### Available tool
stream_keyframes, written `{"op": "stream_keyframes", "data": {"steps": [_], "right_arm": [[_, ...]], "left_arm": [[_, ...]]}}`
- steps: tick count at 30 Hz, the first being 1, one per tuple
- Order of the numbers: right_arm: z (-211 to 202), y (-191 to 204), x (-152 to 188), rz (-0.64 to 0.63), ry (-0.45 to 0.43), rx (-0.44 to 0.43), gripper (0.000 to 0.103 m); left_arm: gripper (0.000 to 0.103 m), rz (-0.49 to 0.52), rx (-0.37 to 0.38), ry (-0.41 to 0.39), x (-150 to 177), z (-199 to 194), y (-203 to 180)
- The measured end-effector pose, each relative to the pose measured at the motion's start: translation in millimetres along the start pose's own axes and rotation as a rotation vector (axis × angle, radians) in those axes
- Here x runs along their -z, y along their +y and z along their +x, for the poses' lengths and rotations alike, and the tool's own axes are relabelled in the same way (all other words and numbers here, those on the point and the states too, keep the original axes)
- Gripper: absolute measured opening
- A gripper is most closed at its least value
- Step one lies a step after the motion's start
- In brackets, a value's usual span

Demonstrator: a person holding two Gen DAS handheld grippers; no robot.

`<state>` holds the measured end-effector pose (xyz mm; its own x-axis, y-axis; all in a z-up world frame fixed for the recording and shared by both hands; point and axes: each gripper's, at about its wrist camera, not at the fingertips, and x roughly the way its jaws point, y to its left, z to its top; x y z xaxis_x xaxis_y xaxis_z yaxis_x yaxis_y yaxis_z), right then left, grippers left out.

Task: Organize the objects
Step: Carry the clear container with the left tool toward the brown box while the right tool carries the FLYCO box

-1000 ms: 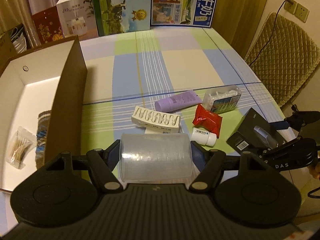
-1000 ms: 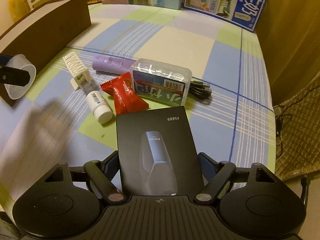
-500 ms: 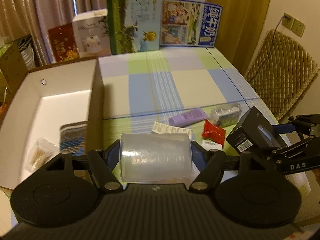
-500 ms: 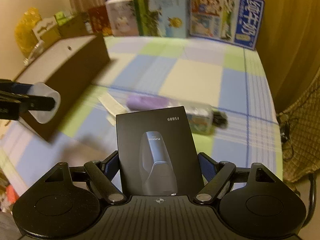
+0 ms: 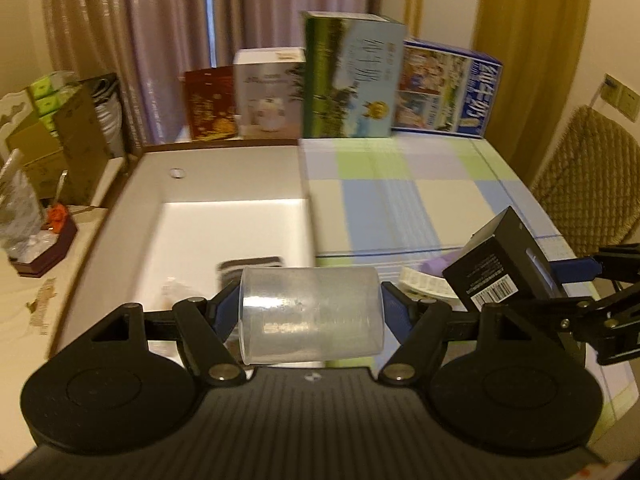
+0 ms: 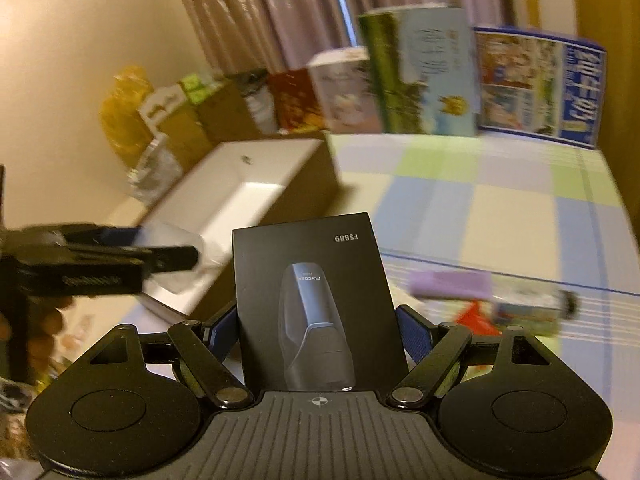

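The left gripper [image 5: 311, 314] is pinching a clear plastic cup [image 5: 311, 314] lying sideways between its blue pads, above the near end of the open white-lined cardboard box [image 5: 224, 176]. The right gripper [image 6: 316, 330] is clamping a black shaver box [image 6: 314, 300] printed with "FS889" and a picture of a shaver, held upright between its pads above the checked tablecloth [image 6: 500, 208].

The left wrist view is showing the inside of the cardboard box: a small round hole in its far wall, a dark patterned item [image 5: 250, 266] on its floor just behind the cup, and a blurred pale packet beside it that cannot be identified. It is also showing the shaver box from its side and underside, with a barcode label, and the right gripper's black frame at the right edge. On the table past that box only a white slotted item [image 5: 426, 282] and the tip of a purple tube [image 5: 442, 264] are peeking out.

The right wrist view is showing the shaver box's printed face instead, and more of the loose things on the cloth: the purple tube [image 6: 452, 284], a red packet [image 6: 474, 316] and a clear lidded container [image 6: 528, 304], all blurred. The left gripper and the cup are appearing smeared at the left, over the cardboard box, with fingers of a hand [image 6: 44, 320] below. Both views are showing printed cartons [image 5: 352, 76] standing along the table's far edge before curtains.
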<state>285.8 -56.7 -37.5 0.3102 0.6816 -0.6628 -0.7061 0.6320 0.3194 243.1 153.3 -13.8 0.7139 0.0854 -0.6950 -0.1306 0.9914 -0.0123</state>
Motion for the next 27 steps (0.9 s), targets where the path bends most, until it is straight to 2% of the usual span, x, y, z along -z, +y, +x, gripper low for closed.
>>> {"op": "stream_keyframes", "data": {"steps": [7,13,20,27], "right_arm": [[38,46,-26,0.039,-0.007,-0.100,0.079],[76,78,-50,0.062,-0.010,-0.123,0.079],[125,95,-75,0.062,0.001,-0.075,0.079],[176,90,-100,0.086,0.023,0.006,0.079]], "left_arm": [[0.069,-0.029,-0.064,-0.007,-2,-5,55],[0.069,-0.042,-0.104,-0.010,-7,3,100],[0.069,-0.027,-0.108,0.021,-22,39,133],[0.069,0.013,-0.080,0.063,-38,88,148]]}}
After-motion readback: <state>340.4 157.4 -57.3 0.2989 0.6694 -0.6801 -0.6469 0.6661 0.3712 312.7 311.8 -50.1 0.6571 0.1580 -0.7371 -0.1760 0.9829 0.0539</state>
